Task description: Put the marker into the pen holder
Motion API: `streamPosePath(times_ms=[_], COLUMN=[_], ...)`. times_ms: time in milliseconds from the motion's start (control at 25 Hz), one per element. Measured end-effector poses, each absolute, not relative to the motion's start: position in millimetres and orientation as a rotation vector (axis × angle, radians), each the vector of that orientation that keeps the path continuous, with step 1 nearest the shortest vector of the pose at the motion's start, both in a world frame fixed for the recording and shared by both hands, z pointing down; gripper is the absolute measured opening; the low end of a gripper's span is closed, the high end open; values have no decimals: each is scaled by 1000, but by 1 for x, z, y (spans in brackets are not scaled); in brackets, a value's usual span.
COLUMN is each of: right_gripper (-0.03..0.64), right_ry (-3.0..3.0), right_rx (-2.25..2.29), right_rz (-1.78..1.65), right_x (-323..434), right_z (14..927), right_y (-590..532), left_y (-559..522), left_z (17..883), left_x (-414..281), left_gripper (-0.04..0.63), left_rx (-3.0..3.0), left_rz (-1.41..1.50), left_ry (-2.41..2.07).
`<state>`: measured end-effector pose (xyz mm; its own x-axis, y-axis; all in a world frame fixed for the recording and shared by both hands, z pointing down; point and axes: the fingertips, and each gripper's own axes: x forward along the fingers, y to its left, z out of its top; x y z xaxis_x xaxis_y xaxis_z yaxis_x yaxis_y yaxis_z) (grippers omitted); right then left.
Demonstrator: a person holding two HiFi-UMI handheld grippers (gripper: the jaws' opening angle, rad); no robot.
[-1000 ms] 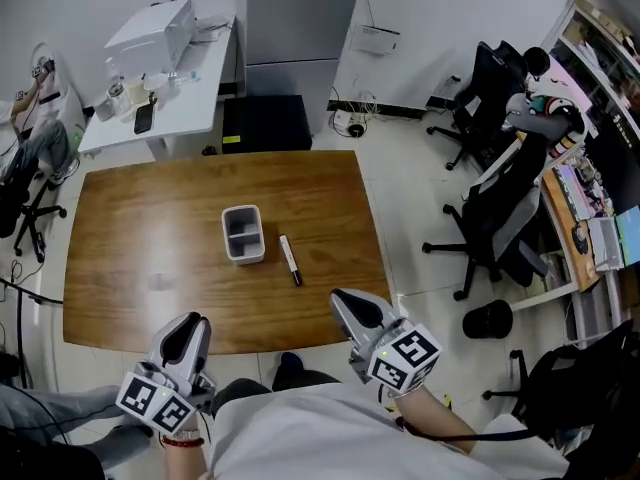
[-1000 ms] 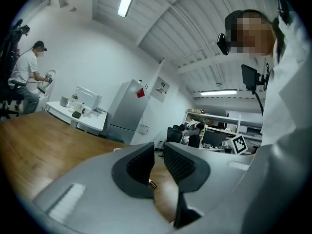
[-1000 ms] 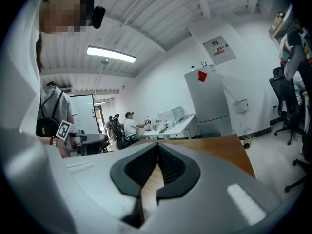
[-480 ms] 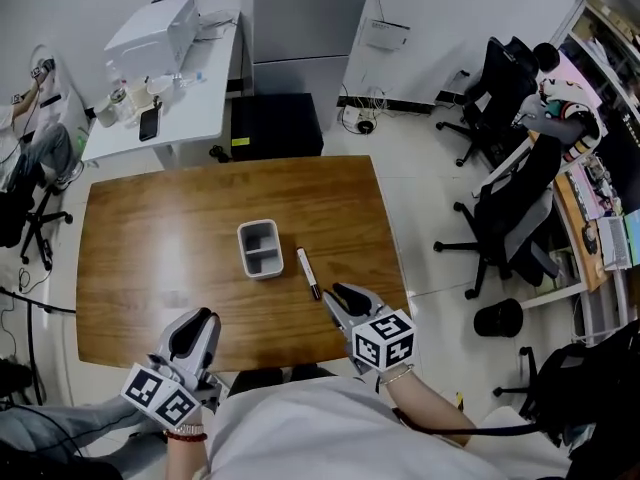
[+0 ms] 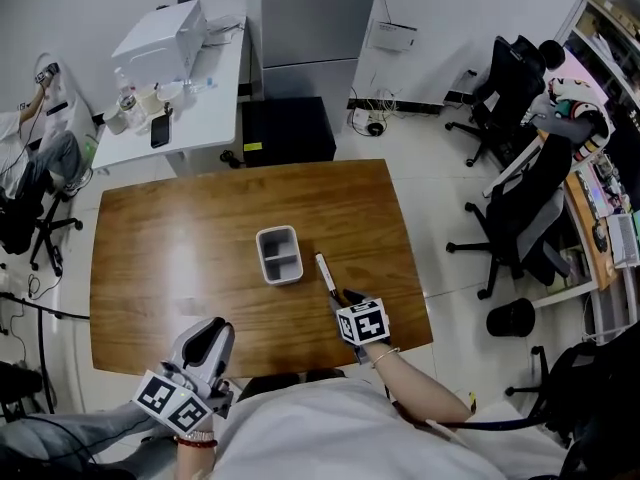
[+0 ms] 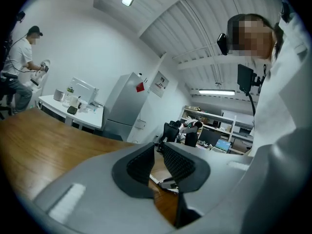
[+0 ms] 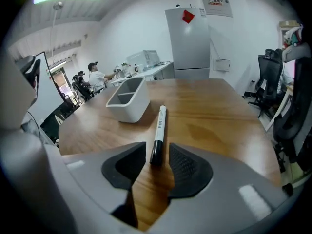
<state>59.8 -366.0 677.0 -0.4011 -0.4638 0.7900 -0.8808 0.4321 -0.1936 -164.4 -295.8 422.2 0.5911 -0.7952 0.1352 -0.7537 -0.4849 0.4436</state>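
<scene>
Our right claw (image 7: 157, 156) has just been opening. Its jaws now stand apart, tilted down at the bench (image 5: 170, 248), with the dark end of the marker (image 7: 159, 128) between their tips and neither pad pressing on it. The marker lies flat on the bench, just to the right of the white pen holder (image 5: 279, 231). Our left claw (image 6: 157, 152) hangs by the bench's near edge, jaws slightly apart and empty.

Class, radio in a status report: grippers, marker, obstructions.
Right gripper jaws just opening, marker end between them, ungripped. Left gripper open, empty. Marker lies beside pen holder. Nothing between.
</scene>
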Motion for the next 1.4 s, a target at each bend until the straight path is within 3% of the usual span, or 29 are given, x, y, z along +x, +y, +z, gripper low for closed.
streamPosePath(times_ms=[120, 200, 760, 1400], right_gripper=[127, 65, 63, 64], right_ry=[-1972, -1942, -2158, -2242], right_rx=[1130, 1151, 1205, 928], right_rz=[772, 741, 779, 518], right_x=[57, 60, 56, -2], right_z=[690, 693, 621, 585], right_y=[-370, -372, -372, -360], left_y=[-296, -298, -309, -304], left_z=[428, 426, 423, 430], left_x=[-173, -177, -172, -182], left_gripper=[64, 64, 64, 64], left_rx=[2313, 2289, 2287, 2235], left_rz=[-155, -207, -272, -319], left_ry=[-1224, -1211, -1152, -1168])
